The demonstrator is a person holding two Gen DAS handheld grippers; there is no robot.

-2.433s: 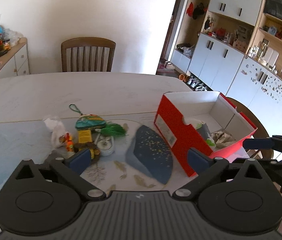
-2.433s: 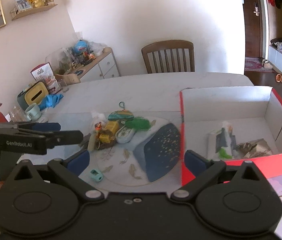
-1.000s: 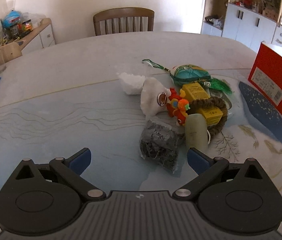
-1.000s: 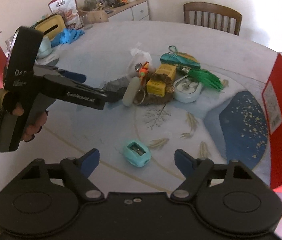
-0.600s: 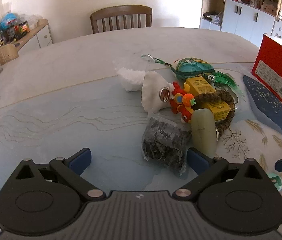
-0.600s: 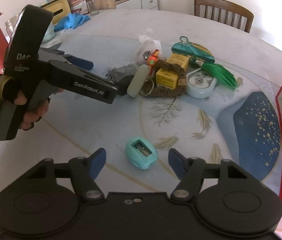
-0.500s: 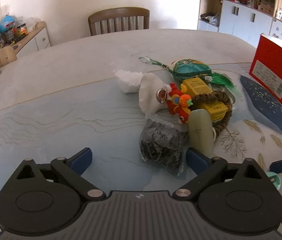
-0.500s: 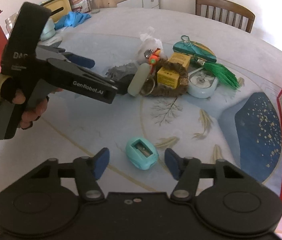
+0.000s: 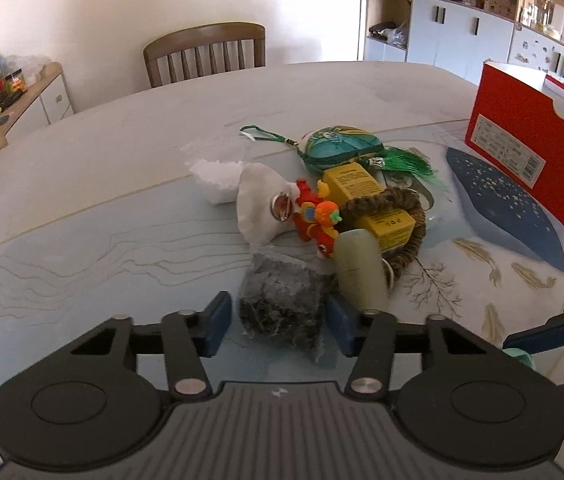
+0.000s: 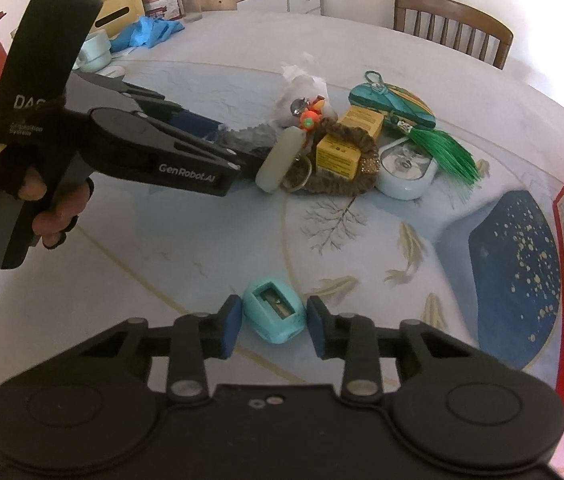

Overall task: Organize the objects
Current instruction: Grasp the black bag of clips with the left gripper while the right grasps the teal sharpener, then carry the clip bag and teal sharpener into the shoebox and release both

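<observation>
A crinkly grey bag [image 9: 282, 304] lies on the table between the blue pads of my left gripper [image 9: 278, 322]. Its jaws are closing; the right pad meets the bag and a thin gap shows at the left pad. A teal pencil sharpener [image 10: 274, 316] lies on the table between the pads of my right gripper [image 10: 274, 322]. Those jaws are closing too, and both pads touch the sharpener's sides. The red box [image 9: 522, 152] stands at the far right.
Behind the bag lies a pile: a pale green oblong piece [image 9: 360, 272], yellow boxes [image 9: 386, 222] in a braided ring, an orange toy [image 9: 318, 216], white tissue [image 9: 258, 204] and a green tasselled pouch [image 9: 342, 148]. A wooden chair [image 9: 206, 54] stands beyond the table.
Both grippers' jaws have narrowed a lot, the left around the grey bag and the right around the teal sharpener. Both hands have stayed almost in place over the last second.
</observation>
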